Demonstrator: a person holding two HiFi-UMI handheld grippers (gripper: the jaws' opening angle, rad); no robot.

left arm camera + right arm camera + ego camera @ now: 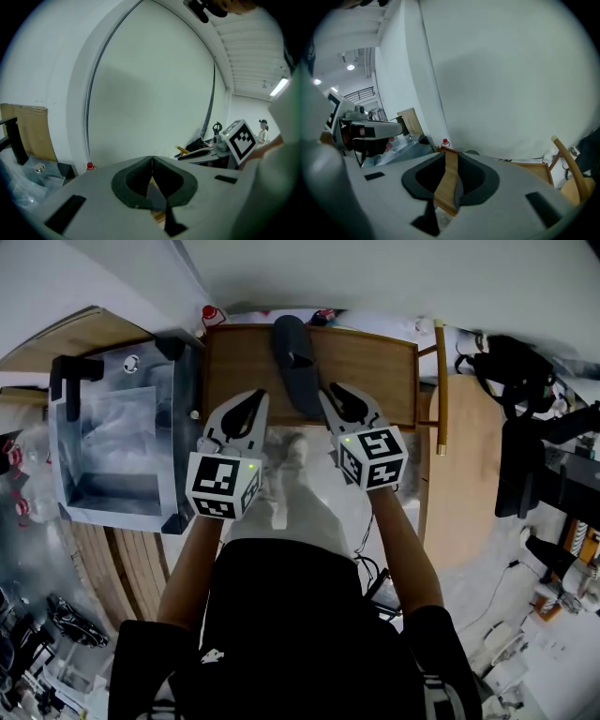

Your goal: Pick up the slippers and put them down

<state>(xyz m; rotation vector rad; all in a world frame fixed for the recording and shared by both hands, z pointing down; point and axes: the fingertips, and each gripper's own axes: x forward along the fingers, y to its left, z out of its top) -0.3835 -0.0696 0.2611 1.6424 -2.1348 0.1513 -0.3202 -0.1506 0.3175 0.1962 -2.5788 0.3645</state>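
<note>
One dark grey slipper [296,360] lies lengthwise on the low wooden table [375,367], its near end between my two grippers. My left gripper [254,399] hovers at the table's near edge, left of the slipper, with its jaws closed tip to tip and nothing in them; in the left gripper view [152,160] the pads meet. My right gripper [332,396] sits just right of the slipper's near end. Its jaws stand a little apart in the right gripper view [451,155], with only the table's wood showing through the gap. No second slipper is in view.
A clear plastic bin [120,432] with black corners stands left of the table. A red-capped bottle [210,313] is behind the table's left corner. A wooden chair rail [439,381] and black equipment [530,427] are at the right. A white wall rises close behind.
</note>
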